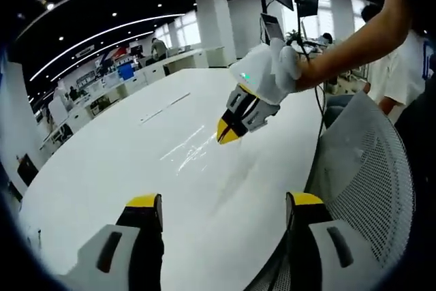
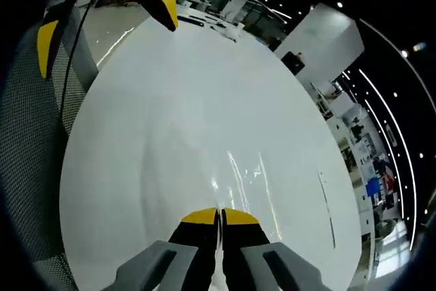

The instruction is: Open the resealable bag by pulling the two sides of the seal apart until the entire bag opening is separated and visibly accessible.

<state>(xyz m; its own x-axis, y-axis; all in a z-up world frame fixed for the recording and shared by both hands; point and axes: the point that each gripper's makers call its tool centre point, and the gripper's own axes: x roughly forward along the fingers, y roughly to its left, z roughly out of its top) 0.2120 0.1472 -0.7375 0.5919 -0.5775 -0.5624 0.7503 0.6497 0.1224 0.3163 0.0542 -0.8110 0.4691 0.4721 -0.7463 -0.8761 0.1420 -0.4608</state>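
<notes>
Right gripper view: clear resealable bag [image 2: 238, 172] barely readable, just glossy creases on white counter [image 2: 136, 134] ahead of right tool [image 2: 219, 217]. Tips pressed together; grip on the film impossible to confirm. Left tool [image 1: 225, 201] spread wide, empty, above counter edge beside mesh chair [image 1: 368, 168].

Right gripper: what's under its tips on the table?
Under the right gripper, the clear resealable bag lies flat on the white table, showing only as glare streaks. Its jaws are together; whether they pinch the seal can't be told.
</notes>
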